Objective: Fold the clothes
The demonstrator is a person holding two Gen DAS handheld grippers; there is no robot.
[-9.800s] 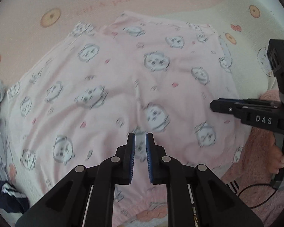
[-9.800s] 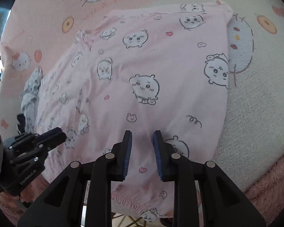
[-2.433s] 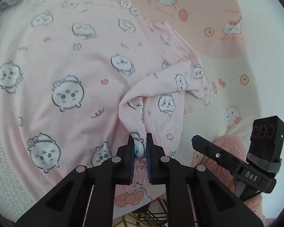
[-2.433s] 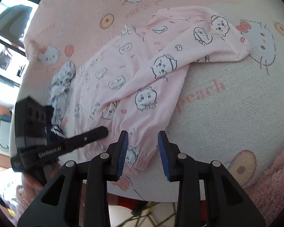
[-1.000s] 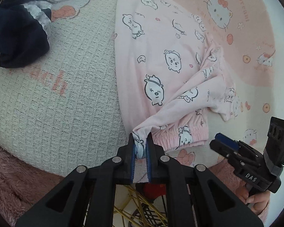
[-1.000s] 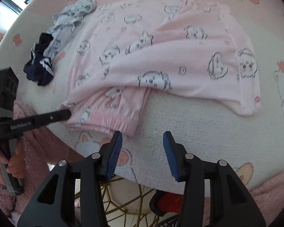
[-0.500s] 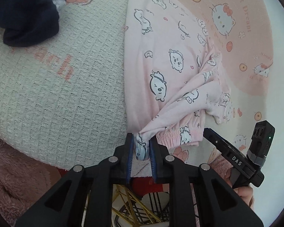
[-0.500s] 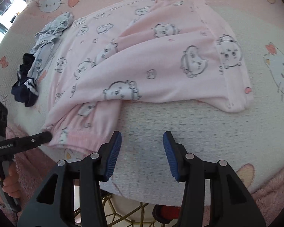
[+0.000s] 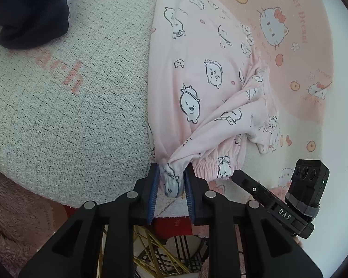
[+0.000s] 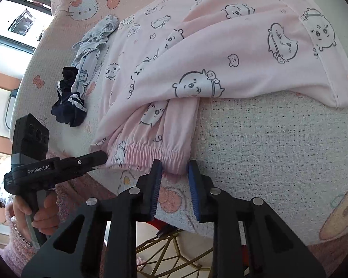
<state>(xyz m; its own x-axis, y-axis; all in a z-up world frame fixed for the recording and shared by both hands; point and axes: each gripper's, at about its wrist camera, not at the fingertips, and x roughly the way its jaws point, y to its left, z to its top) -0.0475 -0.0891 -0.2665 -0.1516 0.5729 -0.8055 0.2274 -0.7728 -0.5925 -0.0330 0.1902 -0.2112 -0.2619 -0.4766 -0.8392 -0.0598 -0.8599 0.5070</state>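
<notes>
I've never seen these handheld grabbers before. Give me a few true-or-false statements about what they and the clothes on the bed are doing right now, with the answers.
1. The left gripper has a bunched bit of the pink pyjama garment between its jaws. True.
2. The right gripper is clamped shut on the elastic cuff. False: its jaws are open, just at the cuff's edge.
3. A dark navy garment lies on the blanket beside the pink one. True.
4. The pink garment is plain, without any print. False: it is covered in small cartoon animals.
5. The navy garment lies on top of the pink one. False: it lies apart, on the blanket.
</notes>
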